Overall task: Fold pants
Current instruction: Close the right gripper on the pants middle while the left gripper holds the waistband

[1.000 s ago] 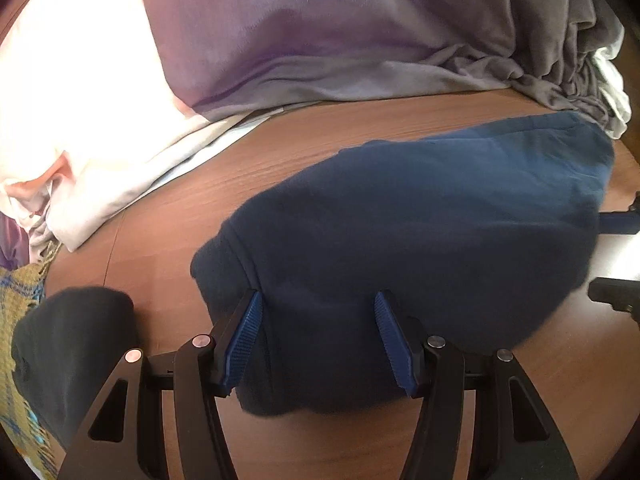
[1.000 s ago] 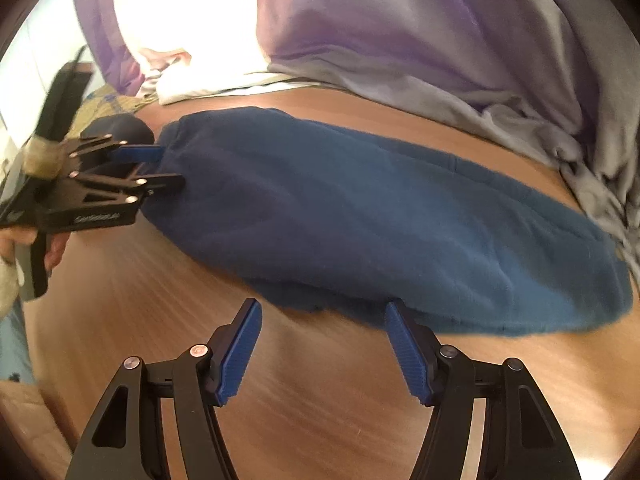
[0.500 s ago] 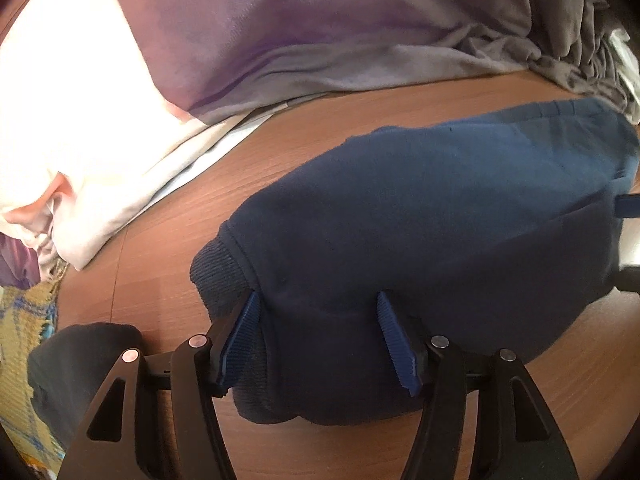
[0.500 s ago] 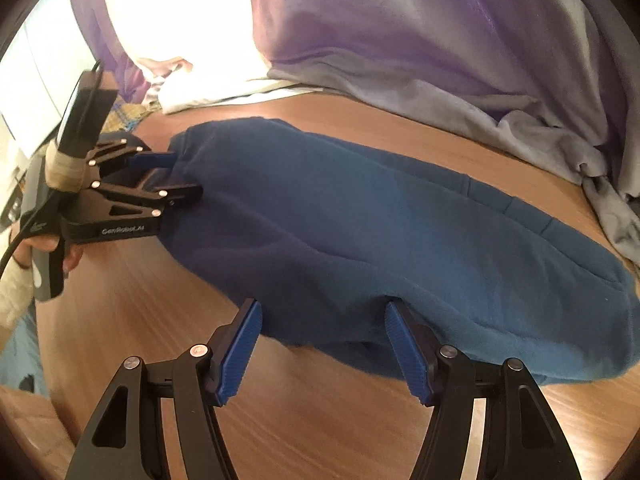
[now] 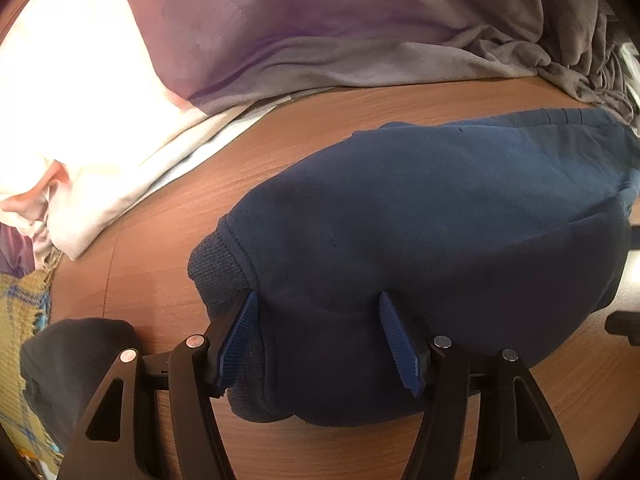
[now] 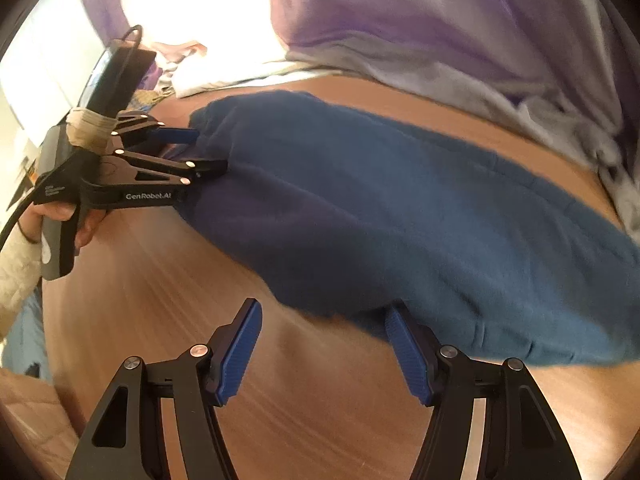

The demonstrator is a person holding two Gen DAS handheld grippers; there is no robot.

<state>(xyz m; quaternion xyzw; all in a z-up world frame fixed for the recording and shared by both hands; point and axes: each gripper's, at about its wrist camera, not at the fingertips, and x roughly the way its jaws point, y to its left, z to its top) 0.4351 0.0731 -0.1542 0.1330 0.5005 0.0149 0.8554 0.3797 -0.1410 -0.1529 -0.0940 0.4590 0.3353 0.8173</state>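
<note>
Dark blue sweatpants [image 5: 440, 220] lie stretched along the wooden table [image 5: 160, 248]; in the right wrist view they [image 6: 380, 208] run from upper left to right. My left gripper [image 5: 318, 338] is open, its blue pads astride the ribbed cuff end [image 5: 218, 264] of the pants. It also shows in the right wrist view [image 6: 200, 152], at the pants' left end. My right gripper [image 6: 324, 344] is open at the pants' near edge, its right pad touching the cloth, its left pad over bare wood.
A heap of purple and grey laundry [image 5: 340, 28] and white cloth [image 5: 80, 120] lies along the far side of the table. A dark garment [image 5: 76, 360] and a yellow patterned cloth [image 5: 20, 320] sit at the left edge.
Both grippers have moved in toward the pants. The left one has slid further over the cuff end; the right one has come up to the near edge. Both stayed open.
</note>
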